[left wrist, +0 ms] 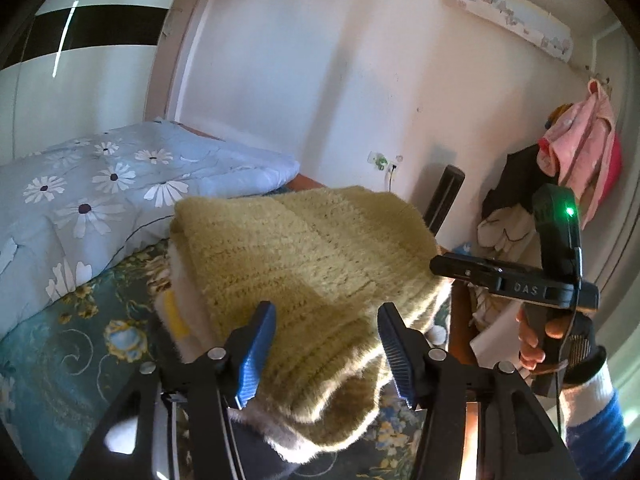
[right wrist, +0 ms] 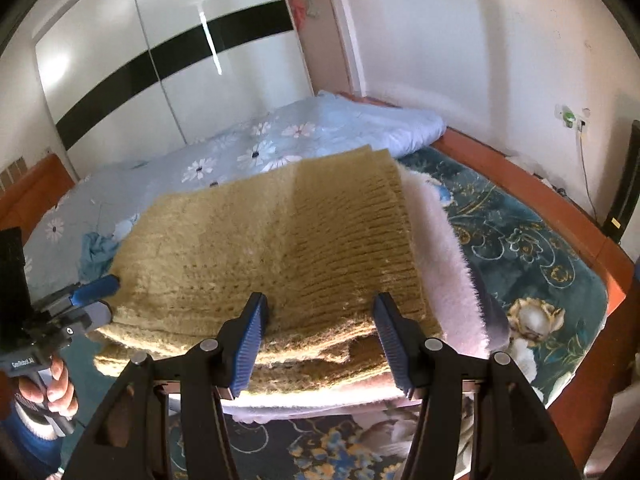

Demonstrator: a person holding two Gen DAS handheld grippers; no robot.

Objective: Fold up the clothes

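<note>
Yellow knit sweater (right wrist: 280,248) sits mid-frame in both views, folded to a compact block, on top of a fluffy white garment (right wrist: 444,256) that is also folded; the two form a stack on the teal floral bedspread (right wrist: 532,248). Judgement: the fold on the sweater looks finished; edges lie roughly square. What is left, if anything, cannot be told, though a small blue cloth (right wrist: 94,252) lies loose at middle left.

Left gripper (left wrist: 326,350): jaws about half open, straddling the near edge of the sweater, pads not pressing it. Right gripper (right wrist: 320,338): same, half open, nothing clamped.

Farther out: daisy-print duvet (left wrist: 80,184) at left, clothes hanging (left wrist: 580,148) at far right.
</note>
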